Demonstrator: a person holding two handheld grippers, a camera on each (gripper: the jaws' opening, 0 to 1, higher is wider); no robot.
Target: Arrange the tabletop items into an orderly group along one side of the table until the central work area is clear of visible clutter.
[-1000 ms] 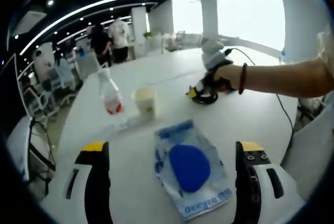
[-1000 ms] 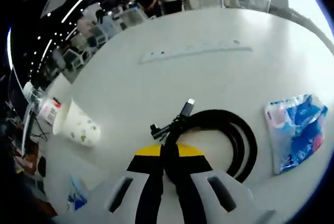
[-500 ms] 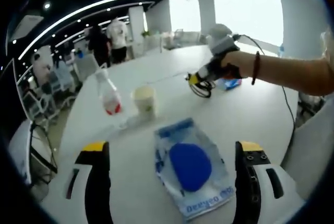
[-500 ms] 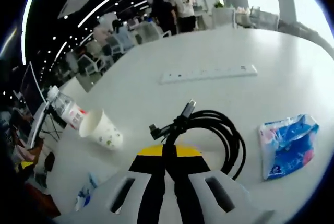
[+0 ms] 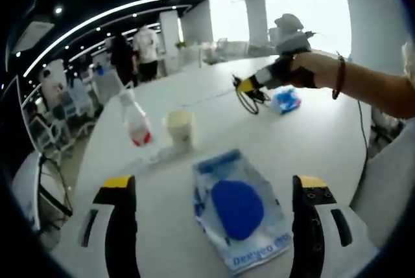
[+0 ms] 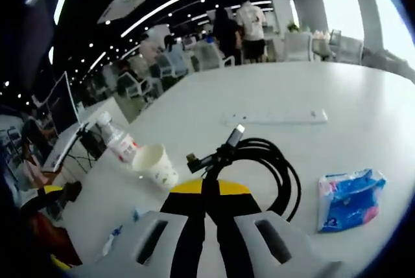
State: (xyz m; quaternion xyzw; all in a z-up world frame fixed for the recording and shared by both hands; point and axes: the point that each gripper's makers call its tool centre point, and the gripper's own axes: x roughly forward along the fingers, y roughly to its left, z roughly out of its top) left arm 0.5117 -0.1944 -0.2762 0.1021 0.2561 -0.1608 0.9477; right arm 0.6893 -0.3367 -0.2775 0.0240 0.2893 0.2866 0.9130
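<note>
The left gripper (image 5: 211, 200) is hovering low over the white tabletop (image 5: 324, 142) with its two yellow-tipped black fingers (image 5: 120, 190) standing wide apart and holding nothing. Lying flat between those fingers is a clear plastic packet with blue print and a round blue pad inside (image 5: 238, 210), touching neither finger. Beyond the fingertips, on the left finger's side, a clear plastic water bottle with a red label (image 5: 137, 124) is standing upright, and just beside it a cream paper cup (image 5: 180, 127) is also standing upright.

Farther out past the right finger, a person's hand (image 5: 310, 70) wearing a dark bead bracelet is holding the right gripper (image 5: 243, 85) above the table, with a coiled black cable (image 5: 249, 100) hanging from its tip. A small blue and white crumpled plastic pack (image 5: 285, 99) is lying on the table near that cable.

In the right gripper view, the right gripper (image 6: 206, 188) is showing its yellow-tipped fingers (image 6: 185, 188) pressed together, pinching the coiled black cable (image 6: 272, 168) at the bundle where its plug ends (image 6: 233, 137) are sticking forward. The loops are hanging to the right of the fingers. Below and right of the loops the blue and white pack (image 6: 348, 199) is lying on the tabletop (image 6: 363, 129). Ahead of the fingertips a long white power strip (image 6: 275, 118) is lying flat. Left of the fingers the paper cup (image 6: 155, 164) and the water bottle (image 6: 117, 139) are standing close together.
</note>
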